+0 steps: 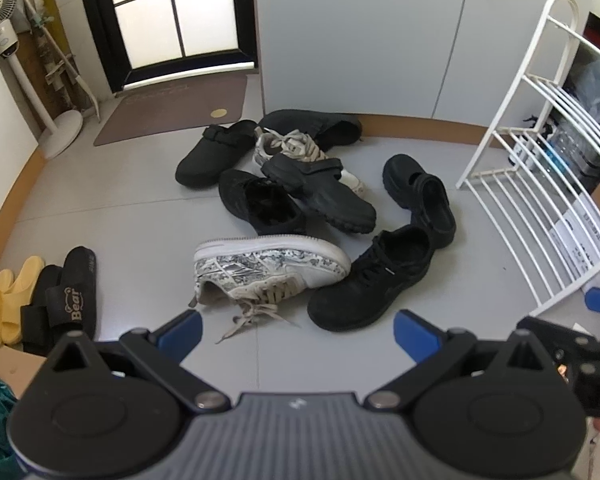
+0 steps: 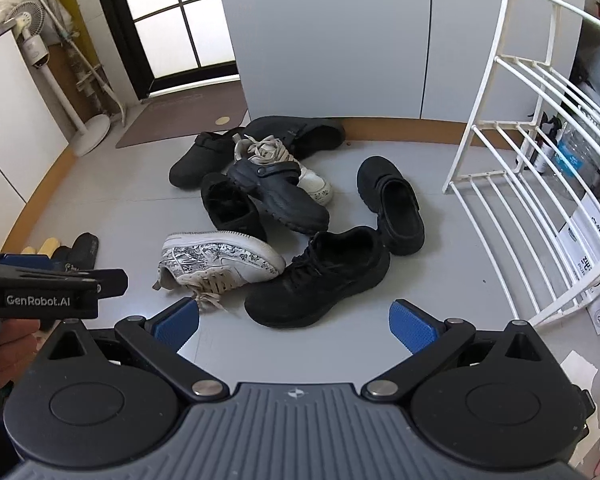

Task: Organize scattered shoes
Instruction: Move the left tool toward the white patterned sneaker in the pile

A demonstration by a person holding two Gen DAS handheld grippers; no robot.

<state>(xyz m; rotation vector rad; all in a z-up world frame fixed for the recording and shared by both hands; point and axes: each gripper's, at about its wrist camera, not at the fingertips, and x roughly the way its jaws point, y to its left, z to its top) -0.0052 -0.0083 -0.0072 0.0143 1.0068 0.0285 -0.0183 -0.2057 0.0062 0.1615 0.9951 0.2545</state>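
Ahead of both claws: a heap of shoes on the grey floor [image 1: 100,208], well short of the white wire shoe rack [image 1: 540,184] off to the right. None sits on the rack's bars as far as I can see.
Left claw [image 1: 298,330]: blue pads wide apart, nothing between them, hovering above the floor.
Right claw [image 2: 294,320]: same deal, pads spread, holding nothing.
Nearest to left claw: white low-top sneaker with grey camo print and loose beige laces [image 1: 268,268], lying on its side just beyond the pads, a bit left of centre. Long axis runs crosswise to the claw, heel left, toe right, so pinching it across the width would want a wrist turn.
Nearest to right claw: black suede lace-up sneaker [image 2: 320,280], just in front and between the pads, long axis slanting from near-left toe to far-right heel. Right hand looks better placed for this one, and it's also the hand nearer the rack.
Farther out: black rubber clog with heel strap [image 2: 392,204] on its own toward the rack; behind it a tangle of black clogs [image 1: 300,184] piled over a second white sneaker [image 1: 296,148].
Only in left view: black "Bear" slides [image 1: 66,300] and yellow slippers [image 1: 14,296] paired far left.
Only in right view: the left claw's side with "GenRobot.AI" lettering, plus more of the rack's upper tier.
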